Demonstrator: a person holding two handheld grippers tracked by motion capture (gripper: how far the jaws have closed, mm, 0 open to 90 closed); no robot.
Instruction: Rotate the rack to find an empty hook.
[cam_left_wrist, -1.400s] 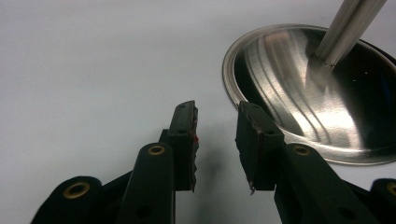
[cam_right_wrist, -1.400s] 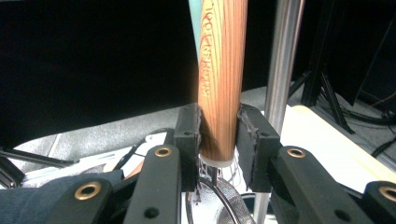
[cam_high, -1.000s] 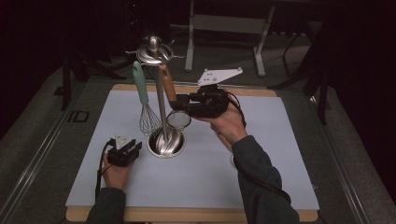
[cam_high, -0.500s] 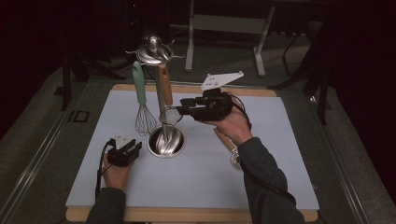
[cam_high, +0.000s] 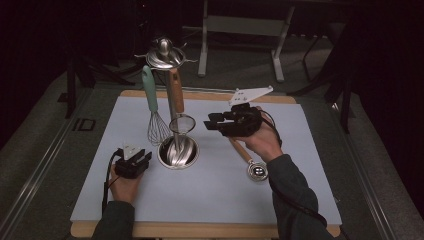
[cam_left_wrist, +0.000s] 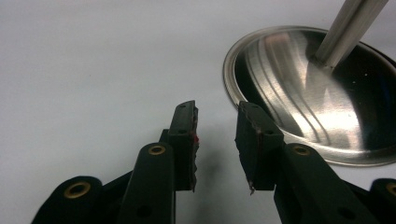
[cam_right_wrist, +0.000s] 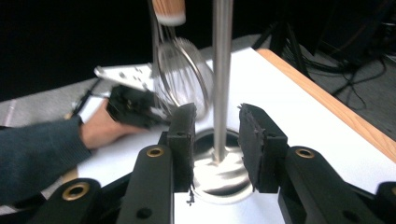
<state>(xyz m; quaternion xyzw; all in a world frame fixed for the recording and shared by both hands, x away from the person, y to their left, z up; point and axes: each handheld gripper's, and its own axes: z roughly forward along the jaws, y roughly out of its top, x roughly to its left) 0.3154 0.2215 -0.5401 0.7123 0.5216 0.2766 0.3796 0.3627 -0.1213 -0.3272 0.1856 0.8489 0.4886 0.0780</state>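
Note:
A steel utensil stand (cam_high: 177, 152) rises from a round base (cam_left_wrist: 299, 93) by a thin pole (cam_right_wrist: 222, 70). From its top hooks hang a teal-handled whisk (cam_high: 151, 102) and a wooden-handled mesh strainer (cam_high: 181, 122), also (cam_right_wrist: 184, 74). My right gripper (cam_high: 210, 122) hovers just right of the strainer; its jaws have just been opening and nothing is between them (cam_right_wrist: 215, 112). My left gripper (cam_high: 144, 157) rests low on the mat left of the base, open and holding nothing (cam_left_wrist: 215, 109).
A wooden-handled utensil with a round metal head (cam_high: 256, 171) lies on the white mat (cam_high: 215, 200) under my right wrist. The mat covers a wooden board (cam_high: 200, 231). Dark floor and a metal frame (cam_high: 240, 25) lie beyond the far edge.
My right gripper let go of the strainer, opened, and drew back to the right and lower. The strainer's handle swung from tilted to hanging straight. The left gripper stayed put.

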